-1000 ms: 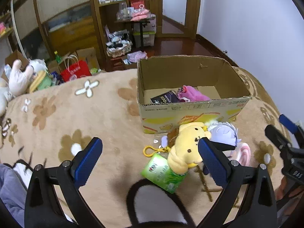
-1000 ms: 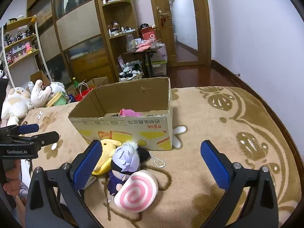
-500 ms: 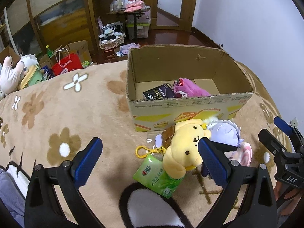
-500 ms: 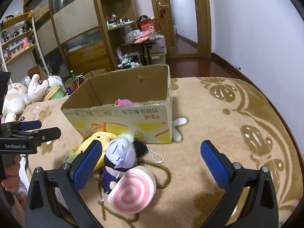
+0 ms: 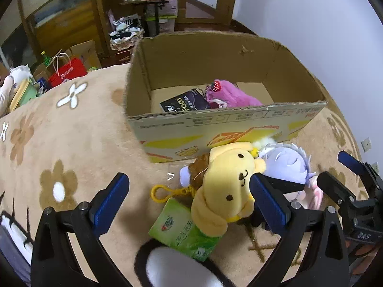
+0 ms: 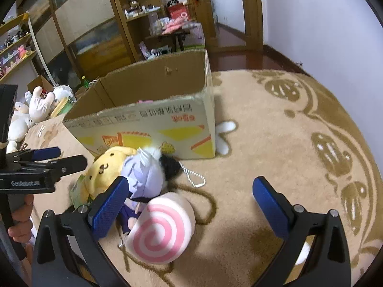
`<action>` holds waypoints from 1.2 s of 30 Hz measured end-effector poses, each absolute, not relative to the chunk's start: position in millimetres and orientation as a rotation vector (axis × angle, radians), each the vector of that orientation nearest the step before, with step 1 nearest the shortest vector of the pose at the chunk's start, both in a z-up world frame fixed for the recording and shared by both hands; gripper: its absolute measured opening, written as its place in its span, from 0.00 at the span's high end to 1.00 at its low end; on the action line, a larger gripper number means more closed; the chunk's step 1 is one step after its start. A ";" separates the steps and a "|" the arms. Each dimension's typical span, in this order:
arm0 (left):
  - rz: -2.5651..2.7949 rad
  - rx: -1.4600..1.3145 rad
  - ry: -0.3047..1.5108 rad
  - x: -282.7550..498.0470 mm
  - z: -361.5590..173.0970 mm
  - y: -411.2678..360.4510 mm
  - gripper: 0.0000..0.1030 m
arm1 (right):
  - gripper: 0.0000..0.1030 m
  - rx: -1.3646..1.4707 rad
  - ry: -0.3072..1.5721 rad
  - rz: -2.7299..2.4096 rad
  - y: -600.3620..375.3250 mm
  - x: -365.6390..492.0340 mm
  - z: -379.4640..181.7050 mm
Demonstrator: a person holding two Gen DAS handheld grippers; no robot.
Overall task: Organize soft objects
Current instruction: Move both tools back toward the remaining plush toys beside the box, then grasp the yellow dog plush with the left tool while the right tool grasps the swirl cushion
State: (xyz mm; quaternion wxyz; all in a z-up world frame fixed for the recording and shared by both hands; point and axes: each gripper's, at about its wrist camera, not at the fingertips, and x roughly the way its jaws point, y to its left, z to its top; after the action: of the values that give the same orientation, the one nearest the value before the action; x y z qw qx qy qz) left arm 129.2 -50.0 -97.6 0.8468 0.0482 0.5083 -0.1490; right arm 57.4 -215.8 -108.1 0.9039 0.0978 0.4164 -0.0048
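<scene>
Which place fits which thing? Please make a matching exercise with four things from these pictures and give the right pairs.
Things:
1. yellow dog plush
2. pink plush
3. pink spiral cushion
4. red bag

Places:
A. inside the cardboard box
B. on the floor beyond the carpet
C. lying partly on the green packet
D. nearest the right claw, in front of the purple-haired doll

Pairs: 1-C, 2-A, 3-D, 4-B

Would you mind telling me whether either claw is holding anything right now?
Nothing is held: the left claw and right claw are both open above the toys.
</scene>
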 end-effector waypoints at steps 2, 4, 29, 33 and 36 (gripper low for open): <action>-0.321 0.111 1.087 131.5 -103.2 -54.8 0.03 | 0.00 0.211 0.880 -0.007 -215.4 57.1 -112.0; -0.330 0.111 1.107 133.1 -109.4 -58.3 0.03 | 0.00 0.222 0.905 -0.003 -215.5 57.4 -116.3; -0.383 0.052 1.187 125.9 -140.5 -79.2 0.34 | 0.68 0.422 1.036 0.125 -215.7 59.5 -143.0; -0.378 0.065 1.182 125.6 -141.1 -78.8 0.36 | 0.68 0.394 1.037 0.116 -211.2 62.2 -143.0; -0.375 0.066 1.186 126.4 -141.2 -79.9 0.37 | 0.68 0.391 1.035 0.112 -210.6 62.3 -143.5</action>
State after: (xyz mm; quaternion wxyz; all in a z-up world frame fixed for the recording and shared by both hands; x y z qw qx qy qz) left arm 126.4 -79.9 -141.2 0.8121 0.0311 0.5555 -0.1756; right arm 62.3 -210.6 -143.5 0.8494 0.1855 0.4912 0.0533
